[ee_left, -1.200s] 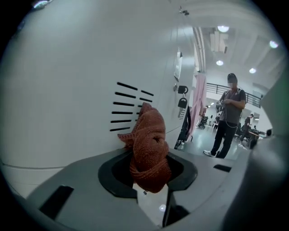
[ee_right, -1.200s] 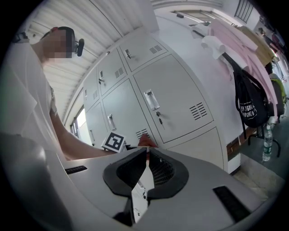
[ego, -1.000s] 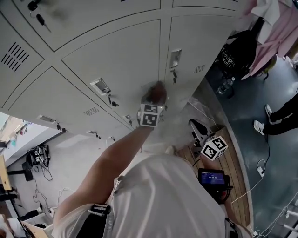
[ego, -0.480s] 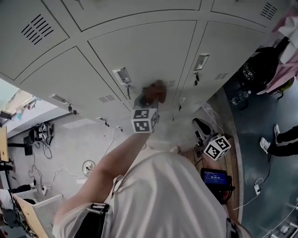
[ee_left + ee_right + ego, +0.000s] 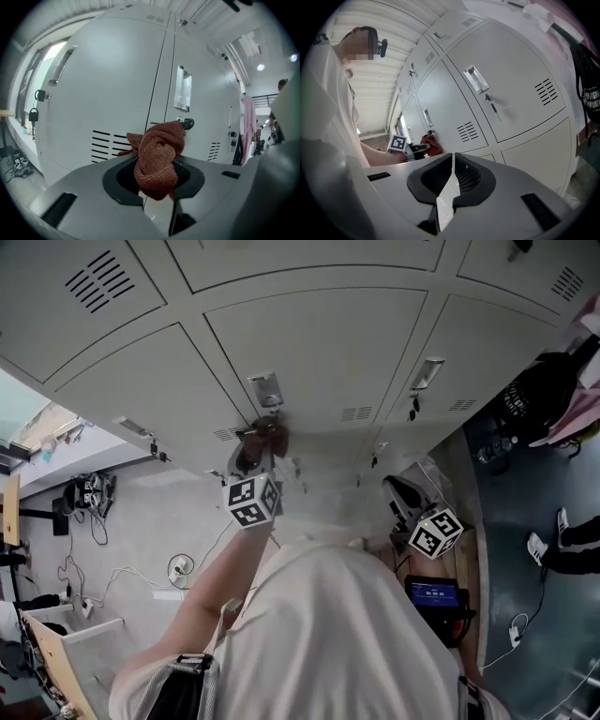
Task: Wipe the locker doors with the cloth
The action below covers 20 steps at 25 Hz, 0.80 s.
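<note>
Grey metal locker doors: your left gripper, clamping the rust-red knit cloth, wiped toward nine o'clock; right gripper closed, empty.

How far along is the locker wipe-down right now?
Done: cannot tell; no door shows a visibly wiped patch. In hand: the left gripper is clamped on the rust-red cloth, held at the locker door by its key lock. The right gripper, shut and empty, hangs aside. Left: likely the neighbouring doors.

White shirt; grey left gripper, right gripper; black-white marker cubes.
</note>
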Tool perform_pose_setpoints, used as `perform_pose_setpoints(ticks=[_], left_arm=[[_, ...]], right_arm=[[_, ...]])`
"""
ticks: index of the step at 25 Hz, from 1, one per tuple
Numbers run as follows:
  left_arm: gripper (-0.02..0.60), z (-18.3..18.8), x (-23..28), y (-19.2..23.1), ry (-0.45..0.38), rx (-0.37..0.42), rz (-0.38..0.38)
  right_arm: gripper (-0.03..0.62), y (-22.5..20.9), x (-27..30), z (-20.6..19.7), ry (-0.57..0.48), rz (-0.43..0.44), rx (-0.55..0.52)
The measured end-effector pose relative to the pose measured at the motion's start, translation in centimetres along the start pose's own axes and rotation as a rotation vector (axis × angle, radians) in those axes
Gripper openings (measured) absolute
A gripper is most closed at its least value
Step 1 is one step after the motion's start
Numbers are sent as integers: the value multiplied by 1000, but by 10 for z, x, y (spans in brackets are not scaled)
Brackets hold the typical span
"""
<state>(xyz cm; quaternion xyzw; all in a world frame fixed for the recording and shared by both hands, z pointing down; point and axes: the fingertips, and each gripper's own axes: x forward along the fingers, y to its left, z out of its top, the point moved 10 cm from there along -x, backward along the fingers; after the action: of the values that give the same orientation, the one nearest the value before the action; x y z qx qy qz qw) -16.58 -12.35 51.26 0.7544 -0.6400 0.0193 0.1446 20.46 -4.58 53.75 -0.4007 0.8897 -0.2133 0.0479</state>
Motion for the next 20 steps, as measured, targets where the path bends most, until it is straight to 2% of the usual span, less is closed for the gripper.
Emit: perform_pose_setpoints(ticks=[3,8,20], left_arm=[[114,2,6,-13,1,-5,-51],[114,4,27,-62,25,-25,-202],[114,21,76,-201,42,144,-541]], right_arm=[[29,3,5,-2,6,10,2],[29,2,-1,-4,11,-3,0],[29,-12,-39,-4,-32,-96,14]])
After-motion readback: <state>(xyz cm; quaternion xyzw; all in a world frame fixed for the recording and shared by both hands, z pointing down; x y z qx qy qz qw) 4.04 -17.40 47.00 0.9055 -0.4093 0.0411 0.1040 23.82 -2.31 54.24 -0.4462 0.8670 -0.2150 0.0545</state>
